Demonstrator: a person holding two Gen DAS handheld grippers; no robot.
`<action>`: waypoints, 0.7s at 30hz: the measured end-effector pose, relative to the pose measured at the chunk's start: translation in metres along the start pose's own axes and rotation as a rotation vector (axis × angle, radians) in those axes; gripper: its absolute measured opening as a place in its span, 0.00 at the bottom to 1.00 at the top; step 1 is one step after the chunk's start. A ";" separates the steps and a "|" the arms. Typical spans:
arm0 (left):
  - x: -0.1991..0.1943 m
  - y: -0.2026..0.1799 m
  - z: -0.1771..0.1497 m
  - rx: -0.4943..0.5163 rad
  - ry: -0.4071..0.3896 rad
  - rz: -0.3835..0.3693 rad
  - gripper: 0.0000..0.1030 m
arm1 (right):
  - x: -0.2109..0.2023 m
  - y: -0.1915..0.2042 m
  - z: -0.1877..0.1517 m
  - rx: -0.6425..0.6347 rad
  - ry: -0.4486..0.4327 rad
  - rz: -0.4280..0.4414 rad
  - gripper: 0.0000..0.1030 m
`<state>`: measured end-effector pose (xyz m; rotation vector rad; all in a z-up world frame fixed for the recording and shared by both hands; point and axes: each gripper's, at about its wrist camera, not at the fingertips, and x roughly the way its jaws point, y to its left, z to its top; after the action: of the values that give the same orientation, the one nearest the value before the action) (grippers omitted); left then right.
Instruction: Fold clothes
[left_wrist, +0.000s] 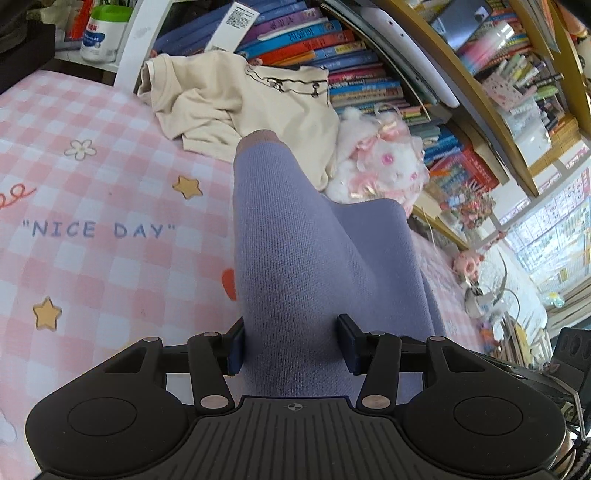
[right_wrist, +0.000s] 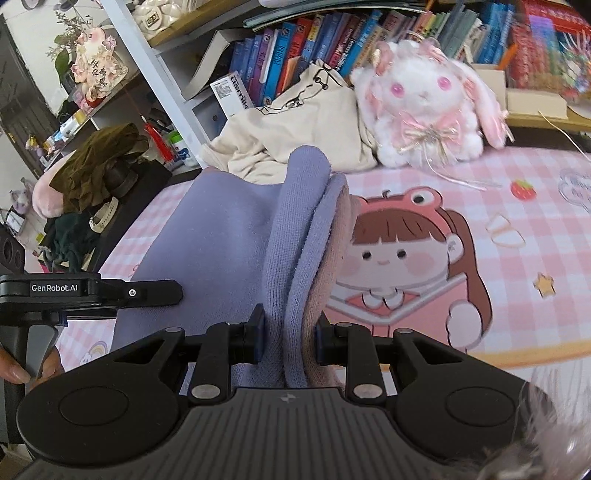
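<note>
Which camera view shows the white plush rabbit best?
The right wrist view: the white plush rabbit sits upright there, facing the camera, with its face, long ears and pink bow all visible. In the left wrist view the rabbit is seen sideways, partly hidden behind the purple knit garment.

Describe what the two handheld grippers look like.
Both the left gripper and right gripper are matte black, with ribbed bodies, round side discs, silver rivets on linkage arms and dark blue finger pads. White "GenRobot.AI" lettering marks the left gripper's side in the right view.
</note>
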<state>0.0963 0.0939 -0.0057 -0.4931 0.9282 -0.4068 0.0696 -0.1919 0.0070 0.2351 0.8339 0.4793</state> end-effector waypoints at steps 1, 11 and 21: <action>0.001 0.002 0.002 -0.003 -0.003 0.000 0.47 | 0.003 0.000 0.003 -0.002 -0.001 0.000 0.23; 0.024 0.025 0.026 -0.020 -0.023 -0.006 0.47 | 0.041 -0.002 0.029 -0.022 0.003 -0.016 0.23; 0.062 0.051 0.054 -0.054 0.030 0.006 0.47 | 0.089 -0.011 0.047 0.019 0.036 -0.048 0.23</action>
<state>0.1810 0.1143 -0.0478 -0.5341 0.9717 -0.3851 0.1598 -0.1576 -0.0244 0.2237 0.8776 0.4325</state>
